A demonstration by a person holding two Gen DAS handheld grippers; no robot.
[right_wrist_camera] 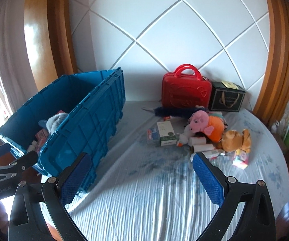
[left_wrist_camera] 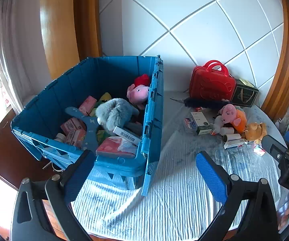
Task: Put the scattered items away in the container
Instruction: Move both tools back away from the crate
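Container: my blue crate [left_wrist_camera: 112, 92] stands on the left part of the bed [right_wrist_camera: 154, 200], open-topped, its long axis running from near me back toward the padded wall [right_wrist_camera: 164, 30].
Crate contents: the left wrist view alone looks down inside — a grey plush [left_wrist_camera: 114, 116], a pink pig plush with red cap [left_wrist_camera: 138, 92], pink boxes and a barcoded white box [left_wrist_camera: 126, 135]. The right wrist view shows mostly the ribbed outer side wall.
Scattered items: right of the crate, well apart from it — a pig plush in orange [right_wrist_camera: 204, 124], a brown bear plush [right_wrist_camera: 237, 140], a green-and-white box [right_wrist_camera: 166, 133], white rolls [right_wrist_camera: 201, 147].
Backdrop items: a red case [right_wrist_camera: 186, 92] and a black box [right_wrist_camera: 226, 99], both upright against the wall.
Left gripper [left_wrist_camera: 144, 172]: my jaws are wide and hold nothing, close by the crate's near end.
Right gripper [right_wrist_camera: 142, 176]: my jaws are wide and hold nothing, over bare sheet.
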